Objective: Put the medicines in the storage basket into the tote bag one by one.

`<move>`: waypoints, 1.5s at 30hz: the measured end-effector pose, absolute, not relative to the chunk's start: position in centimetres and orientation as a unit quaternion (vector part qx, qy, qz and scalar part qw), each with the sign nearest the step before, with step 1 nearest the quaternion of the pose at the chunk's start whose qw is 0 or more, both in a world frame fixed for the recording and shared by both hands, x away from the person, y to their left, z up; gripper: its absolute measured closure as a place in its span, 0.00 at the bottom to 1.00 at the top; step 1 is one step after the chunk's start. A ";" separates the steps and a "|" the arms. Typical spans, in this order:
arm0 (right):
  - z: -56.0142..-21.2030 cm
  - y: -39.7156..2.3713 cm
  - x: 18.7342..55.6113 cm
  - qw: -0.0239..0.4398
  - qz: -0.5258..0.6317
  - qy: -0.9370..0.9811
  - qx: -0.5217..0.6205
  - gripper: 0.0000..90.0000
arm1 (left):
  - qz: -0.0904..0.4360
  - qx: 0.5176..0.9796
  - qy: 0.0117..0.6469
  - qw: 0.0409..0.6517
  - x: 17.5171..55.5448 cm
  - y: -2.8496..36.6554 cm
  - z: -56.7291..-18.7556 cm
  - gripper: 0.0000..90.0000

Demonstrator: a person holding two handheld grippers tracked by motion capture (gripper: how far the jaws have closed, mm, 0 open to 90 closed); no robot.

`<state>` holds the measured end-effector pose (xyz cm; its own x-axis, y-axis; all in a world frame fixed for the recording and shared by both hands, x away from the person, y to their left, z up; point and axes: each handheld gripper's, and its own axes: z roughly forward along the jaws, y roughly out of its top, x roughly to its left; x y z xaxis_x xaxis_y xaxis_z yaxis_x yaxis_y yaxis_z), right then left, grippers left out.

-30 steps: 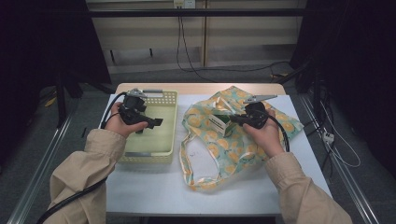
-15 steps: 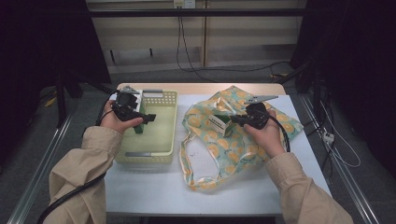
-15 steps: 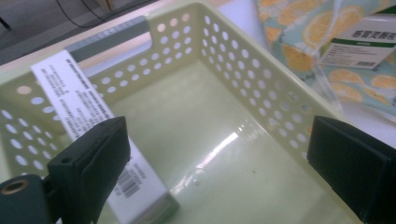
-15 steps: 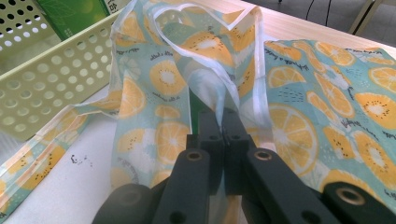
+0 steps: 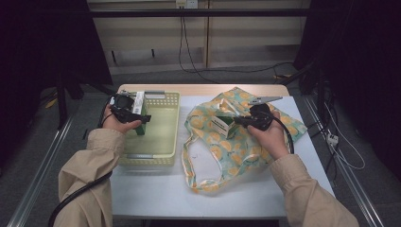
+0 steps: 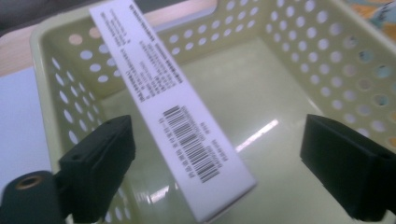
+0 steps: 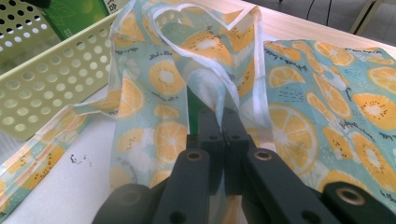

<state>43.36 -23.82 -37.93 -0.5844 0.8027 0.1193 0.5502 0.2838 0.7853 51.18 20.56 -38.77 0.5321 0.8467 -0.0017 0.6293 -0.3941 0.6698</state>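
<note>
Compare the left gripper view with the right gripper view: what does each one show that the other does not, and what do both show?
Left gripper view: a long white cardboard box with a barcode leaning inside the basket, between the wide-open left tongs, which have just been closing slightly.

Right gripper view: the right tongs shut on the thin fruit-print fabric bag, and a green box at the top left.

Both: the pale yellow perforated plastic basket and the table's white top.

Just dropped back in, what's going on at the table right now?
The left claw is over the pale yellow basket, its jaws wide and just closing a little around a long white box with a barcode, which leans in the basket; the pads don't press on it. The right claw is shut on the edge of the fruit-print bag, holding it up. A green-and-white carton shows at the bag's mouth.
</note>
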 end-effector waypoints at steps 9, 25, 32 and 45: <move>-38.1 -23.8 43.5 0.149 0.416 0.786 0.431 1.00 | 0.168 0.802 0.485 0.306 51.3 20.5 -39.8 0.40; -38.0 -23.7 43.4 0.150 0.413 0.789 0.430 1.00 | 0.150 0.794 0.484 0.337 49.9 21.3 -37.5 0.70; -38.0 -23.5 43.4 0.151 0.413 0.789 0.430 1.00 | 0.147 0.815 0.440 0.348 48.6 20.4 -35.0 0.70; -37.8 -24.0 43.4 0.154 0.413 0.786 0.434 1.00 | 0.113 0.833 0.372 0.394 46.4 18.2 -31.6 0.70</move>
<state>43.36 -24.04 -37.81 -0.5765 0.8087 0.1172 0.5550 0.2822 0.7825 46.41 18.21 -31.61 0.6976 0.7088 -0.1047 0.5305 -0.4127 0.7405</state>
